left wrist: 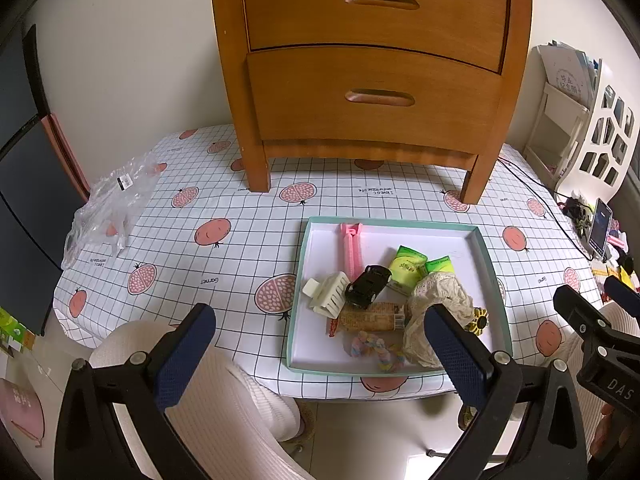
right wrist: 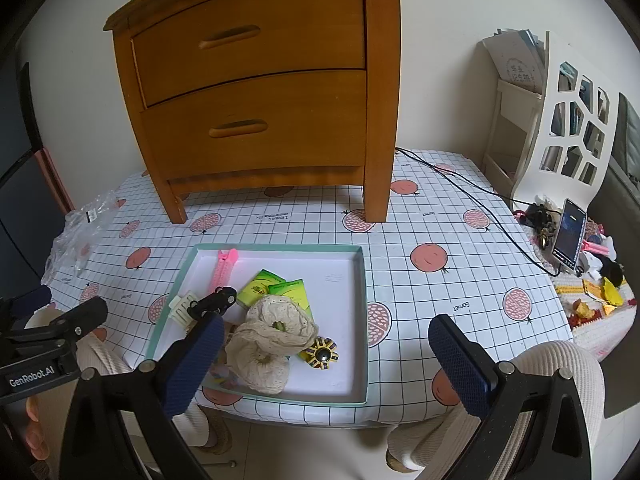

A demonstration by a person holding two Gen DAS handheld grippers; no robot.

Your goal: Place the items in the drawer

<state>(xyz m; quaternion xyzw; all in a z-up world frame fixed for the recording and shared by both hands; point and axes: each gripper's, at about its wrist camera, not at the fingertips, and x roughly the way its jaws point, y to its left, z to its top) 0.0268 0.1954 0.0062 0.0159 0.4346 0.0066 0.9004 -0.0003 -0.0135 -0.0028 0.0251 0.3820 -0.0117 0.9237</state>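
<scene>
We hold both grippers back at the near edge of the bench (left wrist: 248, 216), above our lap, and neither touches anything. The left gripper (left wrist: 320, 344) has its jaws spread wide and empty; the right gripper (right wrist: 326, 356) likewise stands wide open with nothing between its jaws.

The items lie in a shallow teal-rimmed tray (left wrist: 490, 264) on the checked cloth: a black toy car (left wrist: 367, 286), a white hair claw (left wrist: 328, 294) just beside it, a pink comb (left wrist: 351, 248), two green packets (left wrist: 408, 266), a cream lace cloth (right wrist: 272, 336), a wrapped biscuit bar (left wrist: 370, 317), a yellow spinner (right wrist: 320, 354) and a pastel twisted rope (left wrist: 370, 346).

Behind the tray stands a wooden nightstand (left wrist: 256, 128); its upper drawer (left wrist: 376, 32) and lower drawer (left wrist: 376, 120) are both shut.
</scene>
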